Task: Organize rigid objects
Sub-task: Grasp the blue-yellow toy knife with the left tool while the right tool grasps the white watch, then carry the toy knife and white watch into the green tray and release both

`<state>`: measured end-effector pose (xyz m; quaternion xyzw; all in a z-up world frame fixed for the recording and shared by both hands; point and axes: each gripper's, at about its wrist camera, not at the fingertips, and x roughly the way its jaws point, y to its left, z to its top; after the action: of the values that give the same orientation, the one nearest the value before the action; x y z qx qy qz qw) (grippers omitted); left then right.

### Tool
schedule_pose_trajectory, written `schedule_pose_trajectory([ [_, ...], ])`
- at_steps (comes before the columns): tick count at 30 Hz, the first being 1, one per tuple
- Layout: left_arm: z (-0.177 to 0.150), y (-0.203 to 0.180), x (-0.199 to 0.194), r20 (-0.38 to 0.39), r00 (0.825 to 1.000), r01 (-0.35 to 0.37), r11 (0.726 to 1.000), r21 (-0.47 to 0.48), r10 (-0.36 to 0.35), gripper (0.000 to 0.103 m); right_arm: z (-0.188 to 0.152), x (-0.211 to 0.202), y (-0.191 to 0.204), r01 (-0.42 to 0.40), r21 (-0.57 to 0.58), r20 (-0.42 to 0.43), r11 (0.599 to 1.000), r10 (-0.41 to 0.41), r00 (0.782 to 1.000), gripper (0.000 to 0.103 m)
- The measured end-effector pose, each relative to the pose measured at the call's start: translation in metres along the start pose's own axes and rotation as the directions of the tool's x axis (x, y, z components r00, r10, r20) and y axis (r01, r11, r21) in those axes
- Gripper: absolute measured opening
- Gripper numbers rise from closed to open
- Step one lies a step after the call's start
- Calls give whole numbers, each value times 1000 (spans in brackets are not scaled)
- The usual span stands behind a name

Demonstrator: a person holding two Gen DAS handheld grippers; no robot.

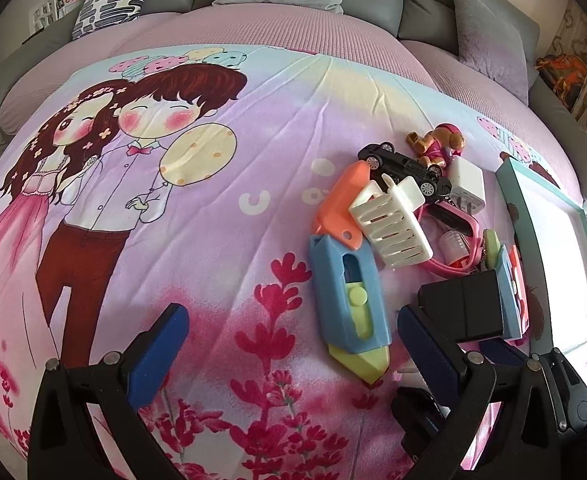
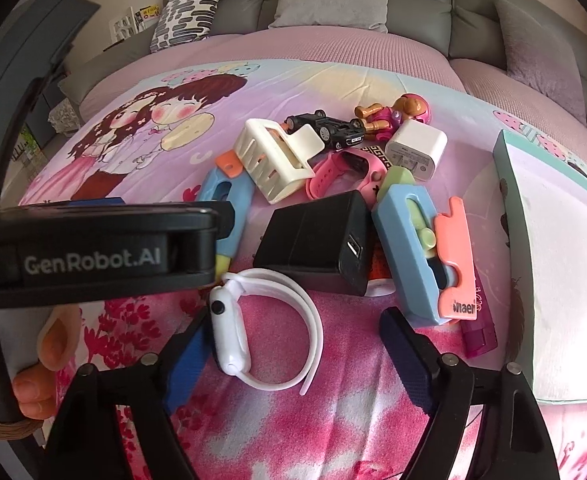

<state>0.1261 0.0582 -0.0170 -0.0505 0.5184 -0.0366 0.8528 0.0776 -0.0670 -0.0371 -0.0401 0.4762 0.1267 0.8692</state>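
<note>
Right gripper (image 2: 293, 344) spread around white watch (image 2: 233, 332); left gripper (image 1: 289, 340) spread over bare bedspread (image 1: 213, 240).

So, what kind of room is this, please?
Probably a home living room: a grey upholstered sofa with cushions, a patterned black-and-white throw pillow, and a cartoon-printed pink bedsheet spread out as the work surface.

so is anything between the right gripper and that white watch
Nothing visible. The white watch lies on the printed sheet right between the open right gripper fingers, its face beside the left pad. The black charger sits just beyond it.
</note>
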Motion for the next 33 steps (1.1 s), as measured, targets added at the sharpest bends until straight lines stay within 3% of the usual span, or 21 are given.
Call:
schedule_pose_trajectory([
  [8,4,-20,15,-5,1000,-26,999,47,26,99,-2,-4,-10,-12,19,9,1000,12,1000,69],
  [10,4,-20,16,3,999,-41,998,56,41,86,-3,-5,-14,-18,30,11,999,17,1000,68],
  [14,3,-20,17,23,998,-67,995,76,65,75,-4,-6,-17,-21,43,12,999,21,1000,67],
  [16,4,-18,15,39,996,-81,993,81,78,54,-4,-6,-17,-20,46,13,999,19,1000,65],
  [18,4,-13,12,49,996,-80,994,76,76,42,-6,-9,-19,-25,52,12,998,25,1000,60],
  [21,3,-1,9,48,998,-50,998,38,48,42,-7,-11,-21,-38,62,11,997,37,999,49],
  [27,-6,22,-7,89,992,-86,996,-38,89,41,-14,-19,-25,-58,81,22,995,57,998,49],
  [33,-4,33,-37,176,980,-80,993,-89,95,41,-16,-39,-28,-87,103,88,991,78,993,49],
])
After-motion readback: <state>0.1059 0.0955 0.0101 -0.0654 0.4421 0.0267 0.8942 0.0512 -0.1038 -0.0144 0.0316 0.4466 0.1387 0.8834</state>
